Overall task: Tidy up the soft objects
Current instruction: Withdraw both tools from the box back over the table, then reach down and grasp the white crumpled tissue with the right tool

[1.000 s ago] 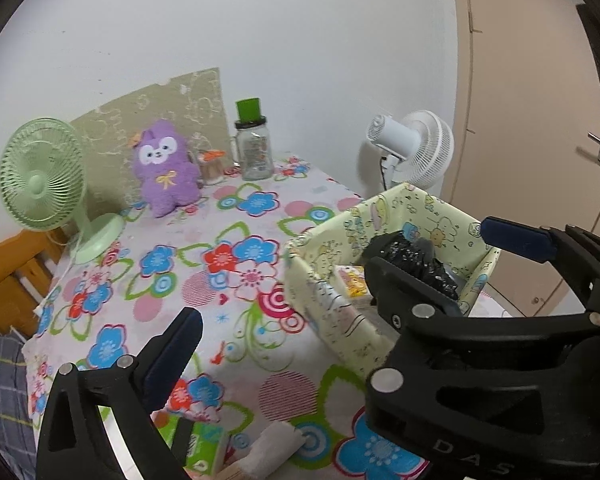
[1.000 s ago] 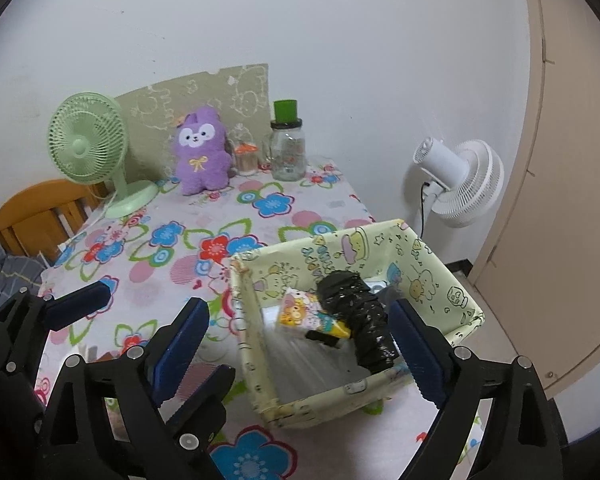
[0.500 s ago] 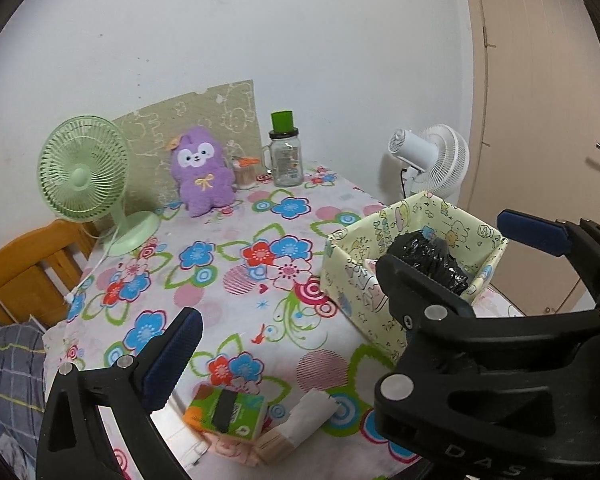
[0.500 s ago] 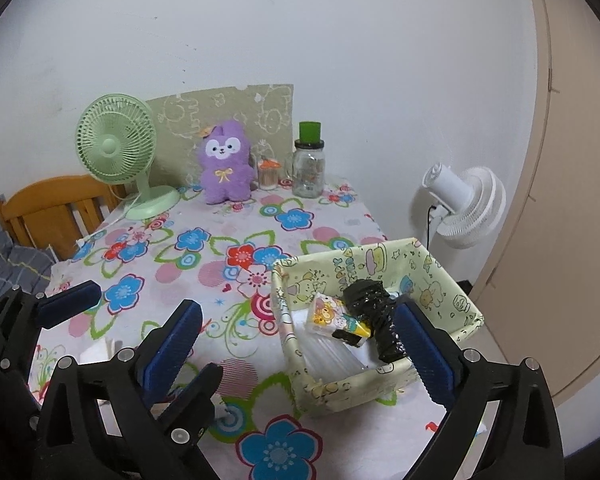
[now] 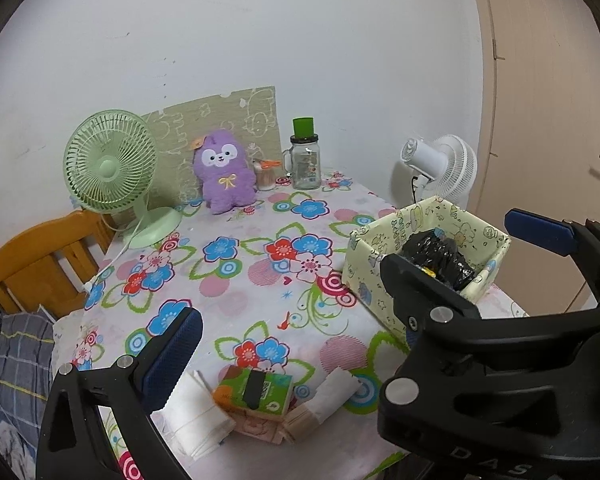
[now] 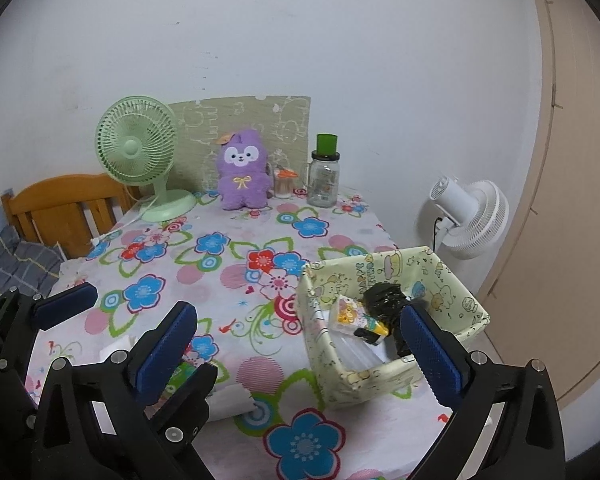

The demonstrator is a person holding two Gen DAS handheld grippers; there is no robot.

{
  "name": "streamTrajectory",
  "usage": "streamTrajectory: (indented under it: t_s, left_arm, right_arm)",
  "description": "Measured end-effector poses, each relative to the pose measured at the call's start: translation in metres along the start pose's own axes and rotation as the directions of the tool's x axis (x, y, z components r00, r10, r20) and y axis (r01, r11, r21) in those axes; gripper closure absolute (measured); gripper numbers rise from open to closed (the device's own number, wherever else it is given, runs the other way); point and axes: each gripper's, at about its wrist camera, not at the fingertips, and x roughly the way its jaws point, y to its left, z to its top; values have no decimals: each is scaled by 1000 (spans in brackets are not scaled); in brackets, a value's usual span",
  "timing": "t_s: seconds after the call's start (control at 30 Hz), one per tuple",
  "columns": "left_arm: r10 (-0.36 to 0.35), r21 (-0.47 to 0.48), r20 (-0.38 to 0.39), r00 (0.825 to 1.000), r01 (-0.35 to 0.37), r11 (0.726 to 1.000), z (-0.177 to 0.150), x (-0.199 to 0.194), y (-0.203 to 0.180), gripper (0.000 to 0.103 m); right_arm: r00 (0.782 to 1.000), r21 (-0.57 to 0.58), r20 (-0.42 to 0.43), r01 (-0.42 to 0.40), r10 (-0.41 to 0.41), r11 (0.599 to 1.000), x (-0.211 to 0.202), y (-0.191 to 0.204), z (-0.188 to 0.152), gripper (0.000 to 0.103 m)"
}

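A yellow fabric basket [image 5: 364, 248] [image 6: 456, 280] sits at the table's right edge, holding a crumpled black bag [image 5: 440, 256] [image 6: 384, 300] and a small yellow packet [image 6: 350, 314]. A green tissue pack [image 5: 256, 390], a folded white cloth [image 5: 196, 416] and a white roll [image 5: 336, 390] lie near the front edge. A purple plush [image 5: 224, 172] [image 6: 244, 170] sits at the back. My left gripper [image 5: 352, 292] is open and empty above the front items. My right gripper [image 6: 300, 344] is open and empty, left of the basket.
A green desk fan [image 5: 108, 164] [image 6: 138, 150] stands back left, a glass jar with green lid [image 5: 305, 162] [image 6: 324, 176] at the back. A white fan [image 5: 440, 168] [image 6: 468, 216] and a door are beyond the right edge. A wooden chair [image 5: 32, 264] is on the left.
Both grippers have pulled back and up from the table. The basket looks farther away, and the tissue pack, cloth and roll have come into the left wrist view.
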Motion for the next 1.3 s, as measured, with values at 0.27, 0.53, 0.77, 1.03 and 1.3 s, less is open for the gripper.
streamTrajectory:
  t_s: [0.27, 0.53, 0.77, 1.03, 1.3]
  left_arm:
    - [13, -21, 3, 1000, -13, 1000, -9, -3, 16, 0]
    - [-8, -71, -4, 1000, 8, 997, -24, 1, 35, 1]
    - [22, -76, -15, 1000, -23, 997, -42, 5, 47, 1]
    - [43, -84, -42, 998, -47, 995, -60, 12, 61, 1]
    - [54, -121, -92, 994, -65, 990, -79, 26, 76, 1]
  right_arm:
    - [1000, 1, -1, -20, 20, 1000, 0, 16, -4, 0]
    - [999, -10, 10, -41, 41, 999, 4, 32, -13, 0]
    - [999, -32, 5, -35, 35, 999, 12, 46, -26, 0]
    - [999, -51, -3, -52, 52, 997, 20, 62, -42, 0]
    - [996, -77, -30, -82, 80, 994, 31, 73, -57, 0]
